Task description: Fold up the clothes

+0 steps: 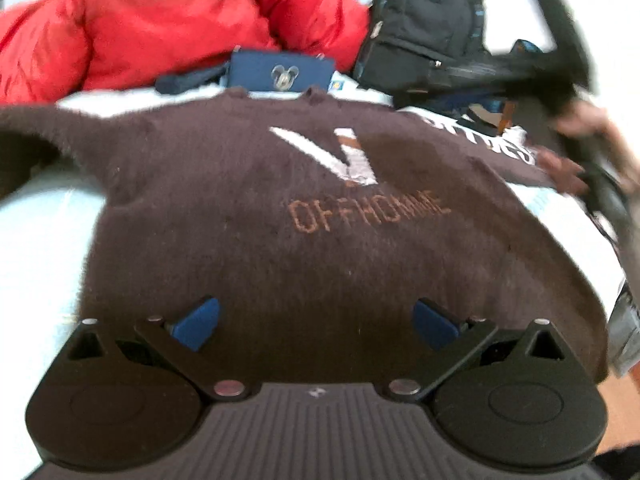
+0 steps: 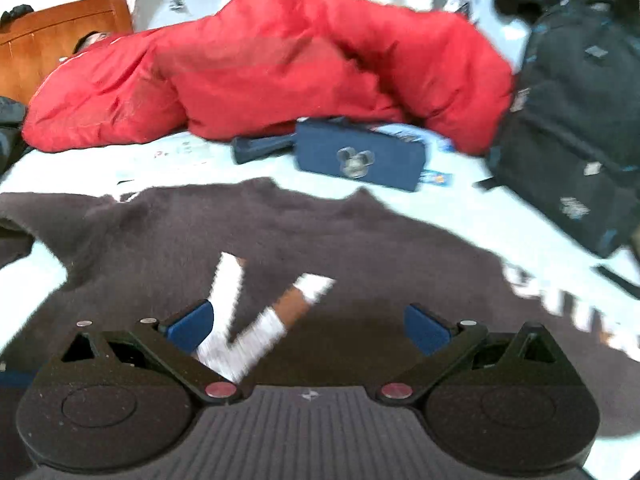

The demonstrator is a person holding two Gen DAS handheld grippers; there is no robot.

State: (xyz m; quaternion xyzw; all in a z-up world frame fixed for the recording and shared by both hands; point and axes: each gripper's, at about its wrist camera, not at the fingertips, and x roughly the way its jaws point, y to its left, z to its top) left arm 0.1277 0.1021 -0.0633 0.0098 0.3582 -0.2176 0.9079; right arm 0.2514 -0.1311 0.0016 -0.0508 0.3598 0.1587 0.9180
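Note:
A dark brown knitted sweater lies spread flat on a white bed, front up, with a white V and the brown word OFFHOMME on its chest. My left gripper hovers over the sweater's lower hem, open, with nothing between its blue pads. In the left wrist view the other gripper, held by a hand, shows blurred at the far right near the sweater's right sleeve. In the right wrist view the sweater fills the foreground and my right gripper is open above the white V, holding nothing.
A red puffy jacket lies across the back of the bed. A blue case with a mouse-shaped clasp sits just beyond the collar. A black backpack stands at the back right. A wooden headboard shows at far left.

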